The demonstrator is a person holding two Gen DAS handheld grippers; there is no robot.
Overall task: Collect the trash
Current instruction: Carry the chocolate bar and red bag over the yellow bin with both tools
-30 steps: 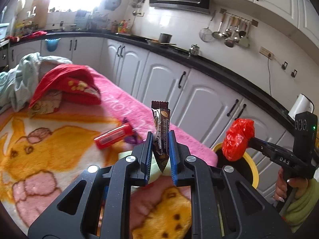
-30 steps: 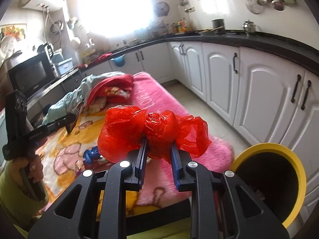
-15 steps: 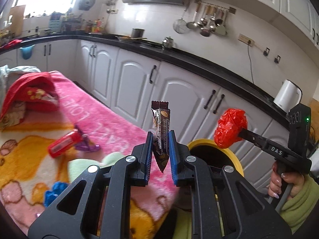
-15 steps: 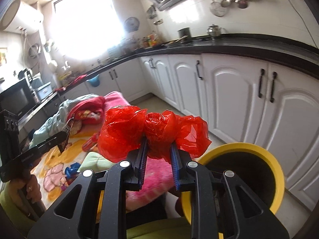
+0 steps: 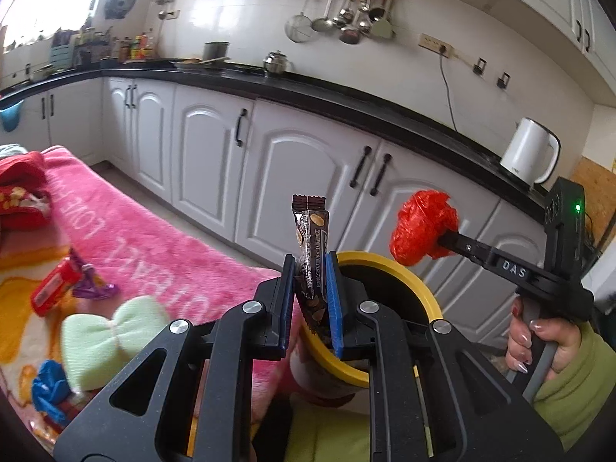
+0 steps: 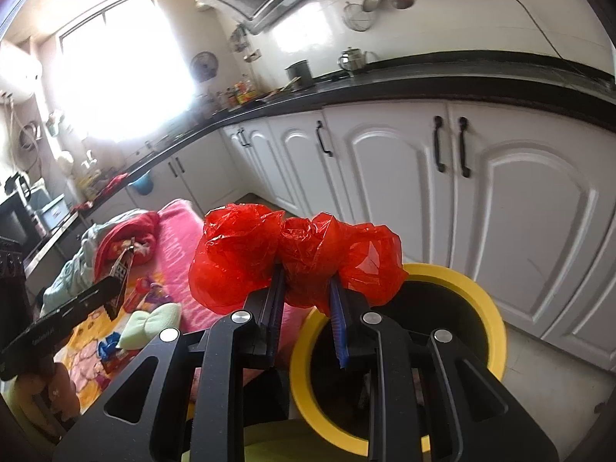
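Pink blanket (image 5: 161,246), white cabinets (image 5: 308,177), black countertop (image 5: 346,96)

Left wrist cam: sits just behind the left gripper (image 5: 311,269), looks forward along its fingers and slightly down, toward the white cabinets (image 5: 300,177) and black counter (image 5: 346,104). Very near its own fingers; cabinets are far.

Right wrist cam: same mount behind the right gripper (image 6: 306,281), tilted a bit down, facing the cabinets with the window (image 6: 115,73) far left.

Shared: both see the yellow bin (image 5: 389,265) (image 6: 496,315) close below, the pink blanket (image 5: 154,246) (image 6: 181,258) on the left, and each other (right gripper (image 5: 442,236) at right edge of left view, left gripper (image 6: 111,288) at left edge of right view).
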